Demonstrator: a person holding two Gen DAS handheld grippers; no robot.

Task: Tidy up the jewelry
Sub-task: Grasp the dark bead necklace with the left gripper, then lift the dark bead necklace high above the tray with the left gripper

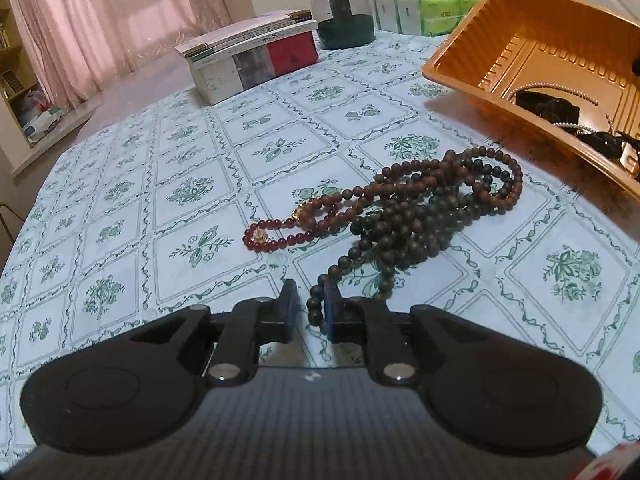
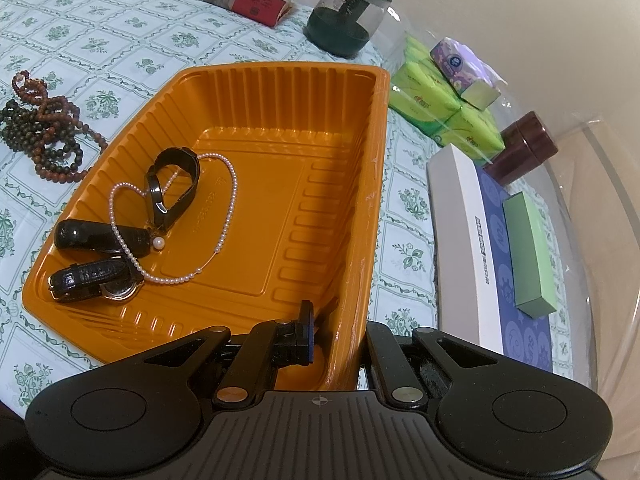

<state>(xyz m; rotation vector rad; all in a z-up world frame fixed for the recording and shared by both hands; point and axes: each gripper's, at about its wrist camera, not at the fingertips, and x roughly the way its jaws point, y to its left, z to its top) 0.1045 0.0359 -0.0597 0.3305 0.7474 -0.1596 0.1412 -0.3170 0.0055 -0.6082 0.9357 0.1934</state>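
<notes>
We've got the left hand-held gripper low over the desk, jaws partly open; a strand of dark green beads runs into the gap and touches the right finger's blue pad; not clamped as far as we can tell. Just beyond, the beads sit in a tangled heap with brown beads on the floral cloth; a red bead bracelet trails off the heap's left edge. The orange tray is to the right of the heap, tilted, near edge off the cloth.

On our right hand-held gripper the jaws straddle the tray's near right wall; left finger inside the tray, right finger outside and mostly hidden behind the wall; we cannot tell if the pads actually pinch it. Inside, left half: a black watch nearest, a black oblong piece beside it, then a black bangle, with a pearl necklace looped over them; the right half is bare.

Farther back: books; a glass jar; green tissue packs; a brown canister; a white-and-blue box with a green box on top.
</notes>
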